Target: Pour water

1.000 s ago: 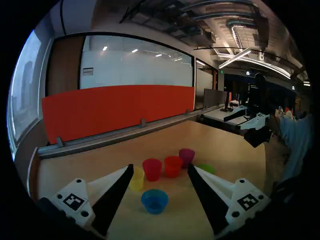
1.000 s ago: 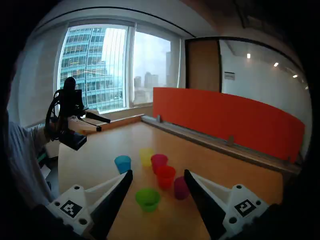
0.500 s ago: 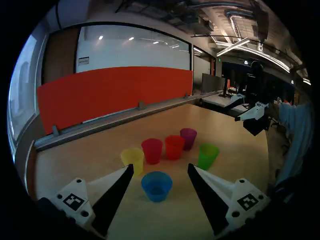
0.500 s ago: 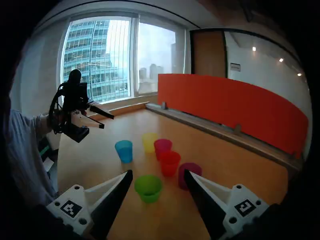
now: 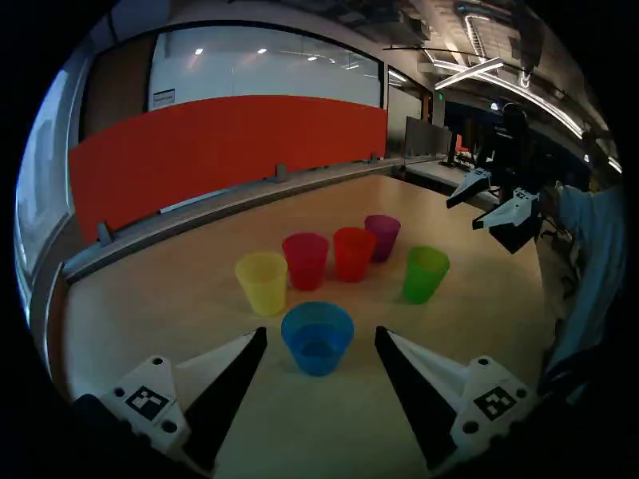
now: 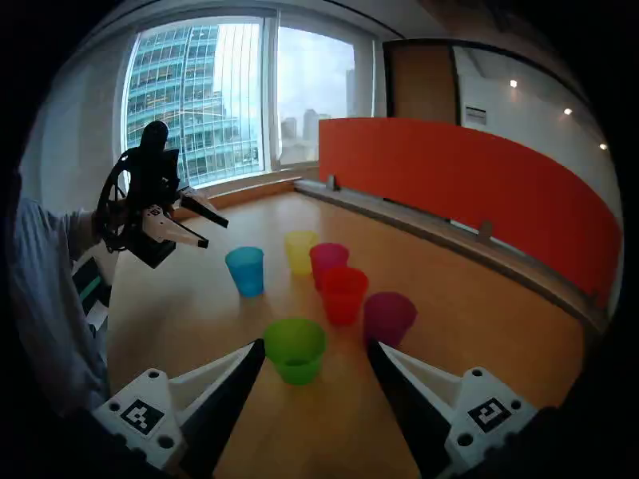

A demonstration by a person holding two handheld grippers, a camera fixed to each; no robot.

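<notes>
**Inspector:** Both grippers have come nearer the cups over the last second. The blue cup [image 5: 317,338] now stands just ahead of the left gripper [image 5: 319,331], and the green cup [image 6: 295,350] just ahead of the right gripper [image 6: 314,344].

**Reviewer:** Fingers?

**Inspector:** Both pairs are spread wide and hold nothing. The cups stand clustered mid-table [image 5: 160,319], well in from the edge carrying the orange partition [image 5: 224,152].

**Reviewer:** Hazards?

**Inspector:** The cups look light and stand close together. In my judgement a crooked approach could clip the yellow cup [image 5: 262,282] or tip the cup being grasped, spilling its contents. I cannot tell which cup holds the water.
</notes>
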